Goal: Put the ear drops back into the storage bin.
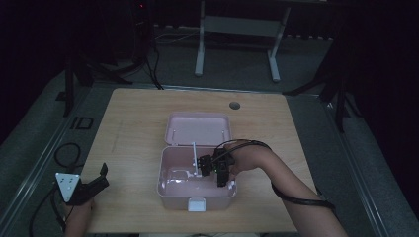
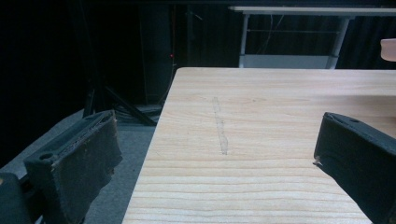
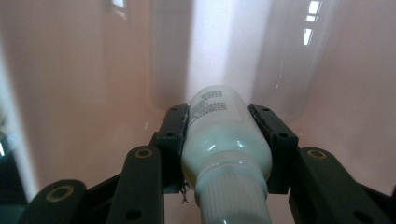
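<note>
Jaws of the right gripper (image 3: 227,154) are pinching a white bottle (image 3: 219,135) inside the pink box (image 1: 165,185); its printed label is too small to read. Left gripper (image 2: 219,172) is resting spread at the table's (image 2: 261,116) near-left edge, open wood ahead.
</note>
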{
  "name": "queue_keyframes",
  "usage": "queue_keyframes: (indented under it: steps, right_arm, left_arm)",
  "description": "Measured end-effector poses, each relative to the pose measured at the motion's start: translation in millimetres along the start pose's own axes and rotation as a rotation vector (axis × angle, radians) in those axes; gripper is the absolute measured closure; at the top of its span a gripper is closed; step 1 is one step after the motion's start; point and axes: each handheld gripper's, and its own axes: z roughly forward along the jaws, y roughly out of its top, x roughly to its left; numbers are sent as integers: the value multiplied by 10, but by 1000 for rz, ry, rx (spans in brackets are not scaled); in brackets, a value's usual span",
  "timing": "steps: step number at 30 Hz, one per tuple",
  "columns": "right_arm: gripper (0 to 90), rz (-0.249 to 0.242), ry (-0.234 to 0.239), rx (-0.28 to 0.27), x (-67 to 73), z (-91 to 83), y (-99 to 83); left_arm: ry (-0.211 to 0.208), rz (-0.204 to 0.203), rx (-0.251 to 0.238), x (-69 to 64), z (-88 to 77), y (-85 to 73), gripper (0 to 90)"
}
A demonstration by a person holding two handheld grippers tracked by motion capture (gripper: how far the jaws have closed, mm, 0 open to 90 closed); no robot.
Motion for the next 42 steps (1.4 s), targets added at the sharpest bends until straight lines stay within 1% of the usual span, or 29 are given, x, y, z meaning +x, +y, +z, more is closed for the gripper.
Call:
queue_keyframes:
  steps: [1,3,6,8,10,14,17,20,21,22,23,30,37,39,42]
  right_arm:
    - [594,3,5,5,-13,36,14]
    - [594,-16,-3,10,-16,84,31]
    - [594,-35,16,15,-26,175,58]
    - [594,-35,27,23,-32,238,73]
    - [594,-45,41,31,-36,302,81]
    - [594,-34,50,40,-57,383,94]
    - [594,-24,46,49,-82,425,99]
    - [594,-34,47,54,-76,451,101]
    - [594,-35,58,60,-63,492,104]
    - [594,-35,58,60,-63,492,104]
    - [594,-37,44,77,-58,512,105]
    - [593,-31,45,75,-64,515,108]
    - [567,-7,55,74,-74,513,114]
    - [562,-17,53,80,-67,513,112]
    - [561,-16,57,73,-69,506,111]
  left_arm:
    - [1,-1,1,1,-1,0,5]
    - [0,-3,0,4,0,1,5]
    - [-1,-5,-2,5,0,0,5]
    - [-2,-5,-1,4,1,0,5]
    - [-3,-5,-1,4,1,0,5]
    - [-3,-6,-2,5,1,1,5]
    - [-3,-5,-2,5,1,0,5]
    - [-3,-6,-1,5,1,1,5]
    - [-3,-5,-2,4,1,1,5]
    - [-3,-4,-2,3,1,0,5]
    - [-3,-3,-2,2,1,1,5]
    - [-3,-3,-1,1,2,1,5]
    - [-4,-2,-2,3,1,1,5]
    - [-4,-1,-2,2,1,1,5]
    - [-3,-2,-1,2,1,1,5]
